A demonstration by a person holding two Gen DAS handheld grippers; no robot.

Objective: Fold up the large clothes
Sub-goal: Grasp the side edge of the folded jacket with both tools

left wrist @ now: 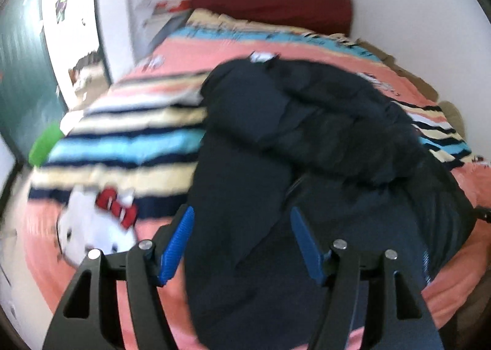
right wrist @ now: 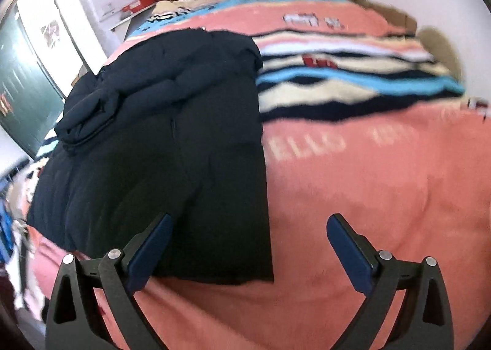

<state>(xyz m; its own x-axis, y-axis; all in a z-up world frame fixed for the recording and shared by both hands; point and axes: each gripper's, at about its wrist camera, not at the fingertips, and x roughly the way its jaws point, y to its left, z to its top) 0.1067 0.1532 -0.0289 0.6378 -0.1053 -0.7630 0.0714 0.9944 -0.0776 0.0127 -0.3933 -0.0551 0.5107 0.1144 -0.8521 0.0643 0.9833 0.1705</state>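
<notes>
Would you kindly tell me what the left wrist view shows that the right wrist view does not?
Only the left wrist view: a white cat print with a red bow and a green object at the bed's edge. Only the right wrist view: pale lettering on the pink blanket. Both: the dark jacket on the striped blanket, and the red headboard.

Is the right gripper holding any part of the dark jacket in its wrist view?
No: the right gripper stands wide open above the bed, with the dark jacket lying flat and no fabric pinched.
</notes>
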